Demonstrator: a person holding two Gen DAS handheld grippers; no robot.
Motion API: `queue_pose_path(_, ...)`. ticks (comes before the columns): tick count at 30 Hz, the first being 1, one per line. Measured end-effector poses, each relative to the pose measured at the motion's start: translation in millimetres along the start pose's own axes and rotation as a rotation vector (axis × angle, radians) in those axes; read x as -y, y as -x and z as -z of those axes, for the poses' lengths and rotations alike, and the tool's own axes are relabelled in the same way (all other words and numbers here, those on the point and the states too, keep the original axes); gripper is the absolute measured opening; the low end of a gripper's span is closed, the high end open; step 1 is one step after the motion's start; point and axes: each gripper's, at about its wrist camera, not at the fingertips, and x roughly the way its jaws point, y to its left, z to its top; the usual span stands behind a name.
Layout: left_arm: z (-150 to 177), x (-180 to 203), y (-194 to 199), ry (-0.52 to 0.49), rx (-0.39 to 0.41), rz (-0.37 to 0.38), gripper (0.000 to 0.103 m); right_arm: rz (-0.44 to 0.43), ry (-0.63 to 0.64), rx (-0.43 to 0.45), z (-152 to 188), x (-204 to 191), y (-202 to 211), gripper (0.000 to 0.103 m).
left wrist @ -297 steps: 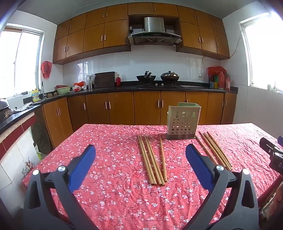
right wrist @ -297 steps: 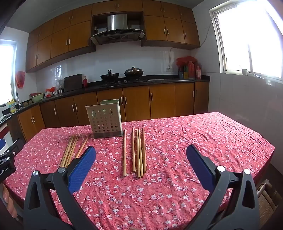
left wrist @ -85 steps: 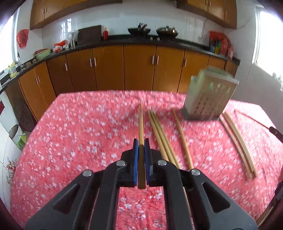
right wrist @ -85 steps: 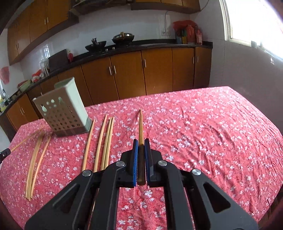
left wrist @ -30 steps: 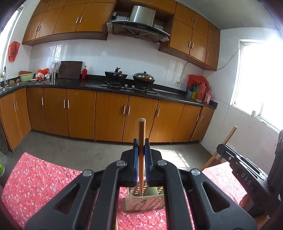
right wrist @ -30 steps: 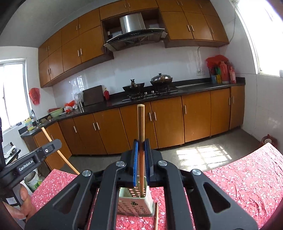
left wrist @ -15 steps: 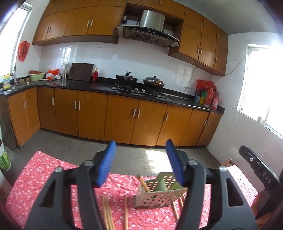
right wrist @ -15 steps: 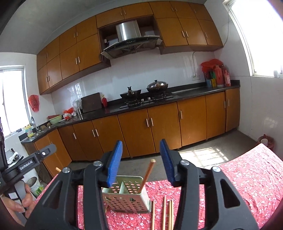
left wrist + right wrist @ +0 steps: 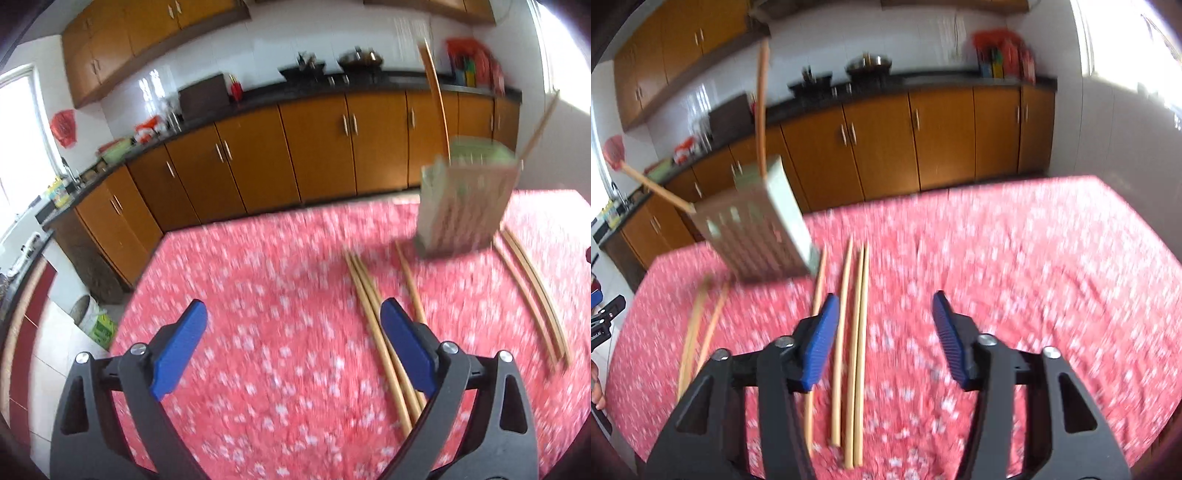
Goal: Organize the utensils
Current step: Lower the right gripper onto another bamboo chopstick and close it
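A pale perforated utensil holder [image 9: 465,210] stands on the red floral tablecloth [image 9: 280,295] with two chopsticks [image 9: 436,88] sticking up out of it; it also shows in the right wrist view [image 9: 757,236]. My left gripper [image 9: 291,350] is open and empty above the cloth, left of a bundle of chopsticks [image 9: 376,332] lying flat. More chopsticks [image 9: 532,291] lie right of the holder. My right gripper [image 9: 882,336] is open and empty above three loose chopsticks [image 9: 853,332]. Both views are blurred.
Two more chopsticks [image 9: 701,328] lie left of the holder in the right wrist view. Brown kitchen cabinets [image 9: 314,147] and a dark counter with pots run behind the table. The other gripper's tip [image 9: 605,317] shows at the left edge.
Both grippers have tilted down from facing the cabinets and dropped toward the table. They stay open after releasing one chopstick each into the holder.
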Motion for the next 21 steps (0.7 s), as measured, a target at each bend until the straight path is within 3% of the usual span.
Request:
queue_pose_path(2,18,3,-12,0.016,-0.067,0.023,0.093,-0.011,-0.002,-0.075,17,0,-22,0.034)
queue_pose_path(7,41,5,-29,0.077,-0.153,0.110,0.093,-0.031,0.001,-0.155,34,-8,-49,0.026)
queue_pose_path(13,46,15,-38,0.110,-0.180,0.160,0.093,-0.028,0.035,-0.172,40,-16,-58,0.024)
queue_pose_path(16,46,20,-40,0.120,-0.185,0.182,0.093,0.042,0.092,-0.167,42,-22,-64,0.010)
queue_pose_path(17,46,23,-40,0.119,-0.186,0.189,0.093,0.068,0.098,-0.162,41,-22,-65,0.009)
queue_pose_path(21,47,34,-44,0.108,-0.193,0.203,0.091,0.085,0.029,-0.165,37,-9,-66,0.008)
